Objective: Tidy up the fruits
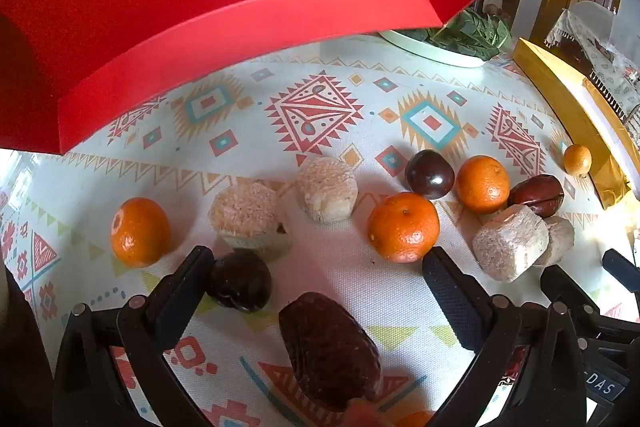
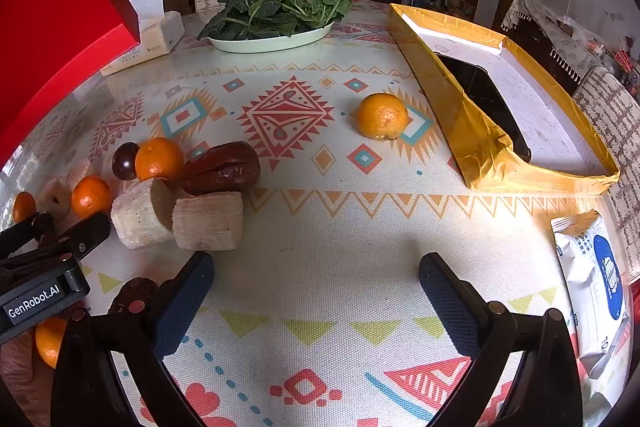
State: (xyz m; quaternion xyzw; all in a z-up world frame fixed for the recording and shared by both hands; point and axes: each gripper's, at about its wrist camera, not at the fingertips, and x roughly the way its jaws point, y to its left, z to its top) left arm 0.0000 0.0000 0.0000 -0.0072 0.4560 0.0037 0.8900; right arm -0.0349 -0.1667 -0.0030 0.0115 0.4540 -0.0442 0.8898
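Both grippers, L (image 1: 318, 265) & R (image 2: 316, 269), jaws wide apart, empty, above patterned tablecloth (image 2: 320, 227).

Left hand-held gripper (image 1: 316, 267) jaws apart over tablecloth (image 1: 340, 267); date (image 1: 328, 351) between them.

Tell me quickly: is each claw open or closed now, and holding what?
Left claw: open, holding nothing; a dark date lies between its fingers.
Right claw: open, holding nothing.
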